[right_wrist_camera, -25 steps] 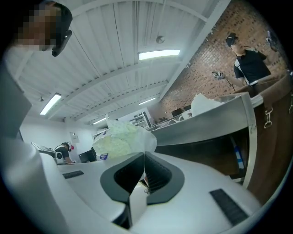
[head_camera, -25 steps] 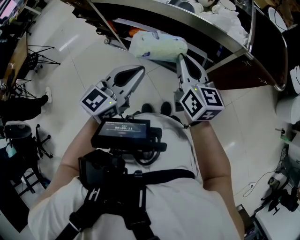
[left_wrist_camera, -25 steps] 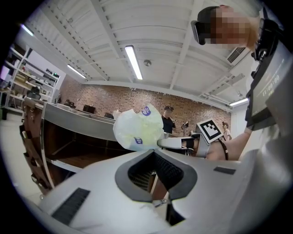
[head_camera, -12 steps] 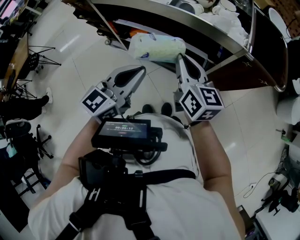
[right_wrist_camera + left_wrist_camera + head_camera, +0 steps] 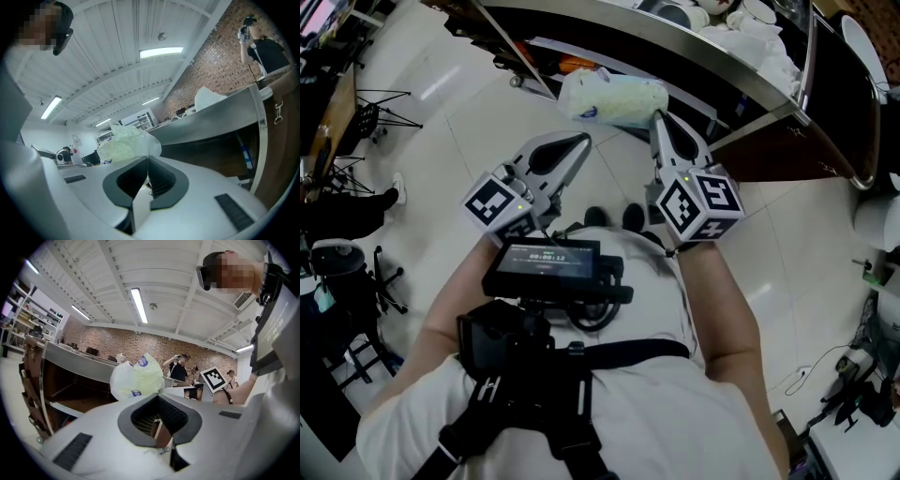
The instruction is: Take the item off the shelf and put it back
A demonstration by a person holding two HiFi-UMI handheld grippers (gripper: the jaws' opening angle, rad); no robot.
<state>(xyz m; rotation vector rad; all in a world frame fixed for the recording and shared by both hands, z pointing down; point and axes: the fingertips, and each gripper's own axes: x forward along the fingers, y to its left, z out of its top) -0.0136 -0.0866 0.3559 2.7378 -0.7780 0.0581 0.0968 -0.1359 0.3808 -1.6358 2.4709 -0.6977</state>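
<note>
A soft white and pale green packet [image 5: 609, 97] hangs in the air in front of the dark shelf unit [image 5: 712, 56], just below its curved metal rim. My right gripper [image 5: 657, 115] is shut on the packet's right edge. The right gripper view shows the packet [image 5: 124, 143] crumpled just past the closed jaw tips. My left gripper [image 5: 581, 141] is shut and holds nothing, a little below and left of the packet. In the left gripper view the packet [image 5: 138, 378] sits beyond the closed tips, apart from them.
White cups and cloth [image 5: 741, 23] lie on the shelf's top level. An orange item [image 5: 572, 64] sits on a lower level behind the packet. A tripod [image 5: 380, 112] and a chair [image 5: 347, 272] stand on the tiled floor at the left. Other people [image 5: 178, 369] stand behind.
</note>
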